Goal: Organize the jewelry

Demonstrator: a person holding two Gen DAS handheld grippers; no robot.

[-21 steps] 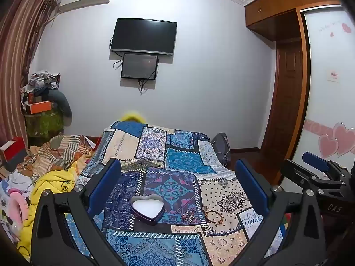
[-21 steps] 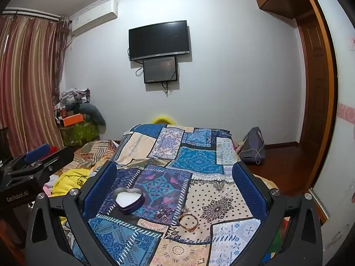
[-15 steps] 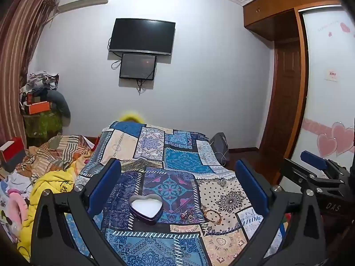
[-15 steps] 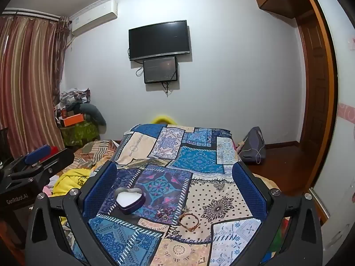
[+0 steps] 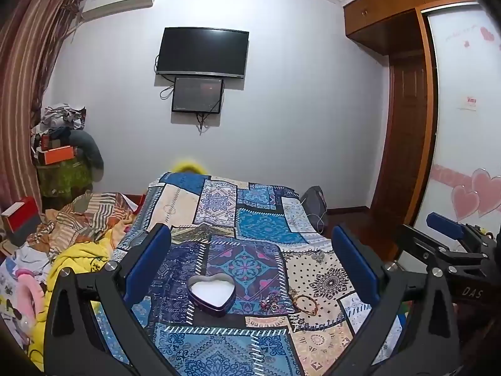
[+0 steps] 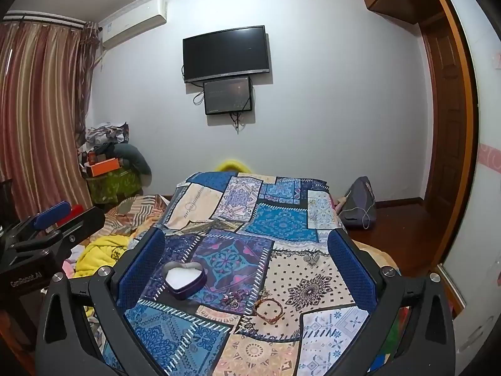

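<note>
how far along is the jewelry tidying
Nothing looks done yet: the heart-shaped tin sits open on the patchwork bedspread, showing only its white lining. Nothing is in hand: the left gripper and right gripper are both above the bed with jaws wide apart and empty. Still left: the bracelet and the small cluster of jewelry beside the tin.
</note>
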